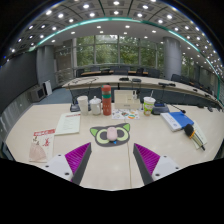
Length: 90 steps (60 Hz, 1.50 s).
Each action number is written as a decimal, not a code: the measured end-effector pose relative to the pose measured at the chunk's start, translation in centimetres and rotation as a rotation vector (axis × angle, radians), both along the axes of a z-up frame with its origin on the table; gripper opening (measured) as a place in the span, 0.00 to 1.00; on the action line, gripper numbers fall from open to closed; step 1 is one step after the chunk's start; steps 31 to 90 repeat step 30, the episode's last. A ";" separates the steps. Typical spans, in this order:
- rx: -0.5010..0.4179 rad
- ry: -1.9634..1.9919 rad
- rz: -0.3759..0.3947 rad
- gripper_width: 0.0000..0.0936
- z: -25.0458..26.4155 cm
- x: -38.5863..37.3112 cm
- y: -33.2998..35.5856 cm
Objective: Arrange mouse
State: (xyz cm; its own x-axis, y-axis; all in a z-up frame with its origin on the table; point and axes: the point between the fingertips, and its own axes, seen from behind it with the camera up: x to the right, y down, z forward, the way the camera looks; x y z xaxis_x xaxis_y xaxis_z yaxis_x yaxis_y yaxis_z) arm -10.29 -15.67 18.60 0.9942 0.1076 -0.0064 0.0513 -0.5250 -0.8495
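Note:
A green cartoon-face mouse pad (110, 133) lies flat on the pale table (110, 170), just ahead of my fingers. My gripper (112, 160) is open and empty above the table, with its magenta pads (78, 155) spread wide on either side of the bare surface. A small dark object (188, 131), possibly the mouse, lies at the far right by a blue item (177, 120); it is too small to tell for sure.
Beyond the pad stand two white cups (84, 104), a red stacked can (107, 99), a box (127, 100) and a green-banded cup (149, 104). Papers (68, 123) and a red-white leaflet (42, 144) lie on the left.

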 end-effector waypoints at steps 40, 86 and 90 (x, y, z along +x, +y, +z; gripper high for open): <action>-0.019 0.007 -0.011 0.91 2.0 -1.6 -13.7; -0.019 0.007 -0.011 0.91 2.0 -1.6 -13.7; -0.019 0.007 -0.011 0.91 2.0 -1.6 -13.7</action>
